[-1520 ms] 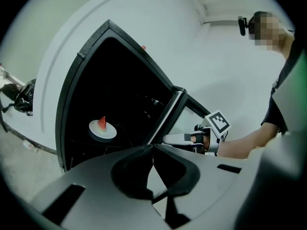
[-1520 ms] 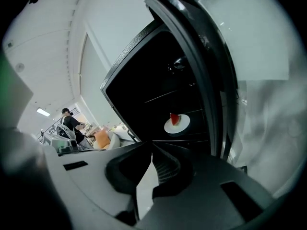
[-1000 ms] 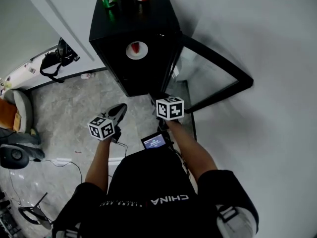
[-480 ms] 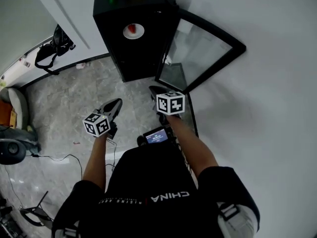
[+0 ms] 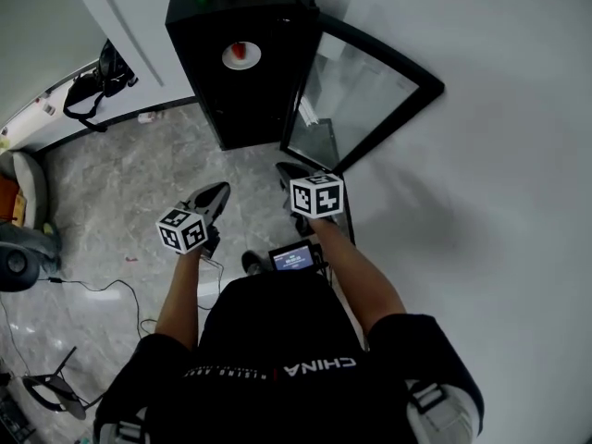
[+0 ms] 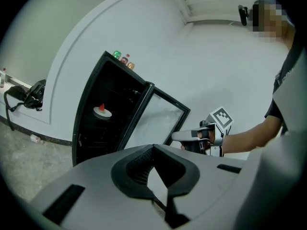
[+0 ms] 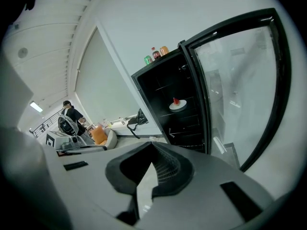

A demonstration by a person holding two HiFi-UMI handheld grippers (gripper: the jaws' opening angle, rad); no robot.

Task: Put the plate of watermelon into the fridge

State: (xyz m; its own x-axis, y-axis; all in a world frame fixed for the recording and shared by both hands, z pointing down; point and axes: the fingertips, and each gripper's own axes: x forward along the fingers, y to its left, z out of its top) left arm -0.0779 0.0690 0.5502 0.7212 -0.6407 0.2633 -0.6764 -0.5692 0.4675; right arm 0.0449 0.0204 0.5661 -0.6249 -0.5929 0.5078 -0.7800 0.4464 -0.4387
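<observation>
Well ahead of both closed jaws, watermelon plate (image 5: 240,55) inside fridge (image 5: 252,109)

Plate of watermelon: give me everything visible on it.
The plate of watermelon is a small round white plate carrying one red wedge that stands upright near its centre. The material is too small to judge. It sits flat on a shelf about midway up inside the black fridge, whose glass door stands open. Only the shelf touches it, and nothing else shares that shelf.

Black short-sleeved shirt (image 5: 268,336), white CHINA lettering, grey left gripper (image 5: 220,190) and right gripper (image 5: 283,168), black-and-white marker cubes (image 5: 317,195)
</observation>
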